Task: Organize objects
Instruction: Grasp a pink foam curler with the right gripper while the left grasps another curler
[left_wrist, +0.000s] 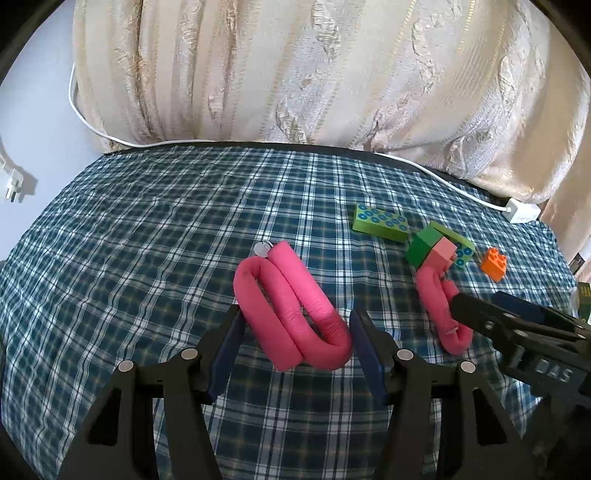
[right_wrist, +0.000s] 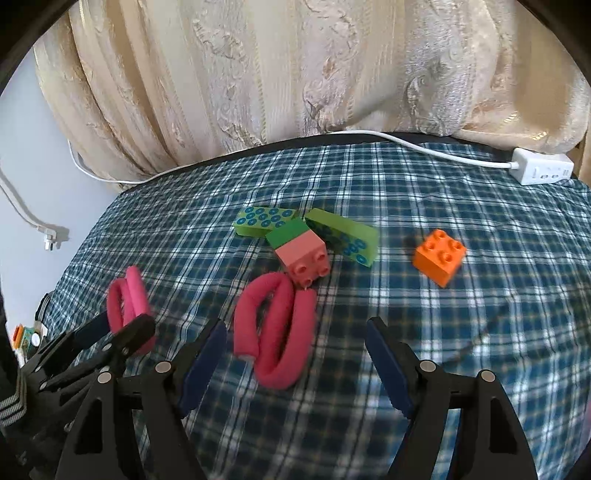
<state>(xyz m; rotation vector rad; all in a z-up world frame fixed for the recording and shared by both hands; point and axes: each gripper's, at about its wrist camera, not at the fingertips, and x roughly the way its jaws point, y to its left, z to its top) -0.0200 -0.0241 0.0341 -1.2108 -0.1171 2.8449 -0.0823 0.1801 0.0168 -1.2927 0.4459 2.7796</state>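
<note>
Gripping the first foam roller (left_wrist: 280, 295) – pink, folded into a loop – the left gripper (left_wrist: 295, 312) is pressing both blue pads against its outer sides, low over the checked cloth (right_wrist: 480, 332); whether the roller is clear of the cloth cannot be told. The right gripper (right_wrist: 295, 323) is standing open, pads touching nothing, with the second foam roller (right_wrist: 273, 369) lying on the cloth between its jaws, nearer the left-hand finger. Advice for this step: centring the jaws over that roller's folded middle looks best, so both limbs are caught together and the soft foam is not squirming out sideways; a gentle squeeze is likely enough. Items crowding the spot: a pink block (right_wrist: 304, 258) is lying just beside the far end of the second roller, joined to a dark green block (right_wrist: 286, 229), with two light green dotted blocks (right_wrist: 262, 218) close behind – a deep reach is likely to nudge them. An orange block (right_wrist: 439, 258) is sitting well apart to the right. A white power strip (right_wrist: 541, 171) and its cable are lying along the far edge under the cream curtain (right_wrist: 258, 74), out of the way.
</note>
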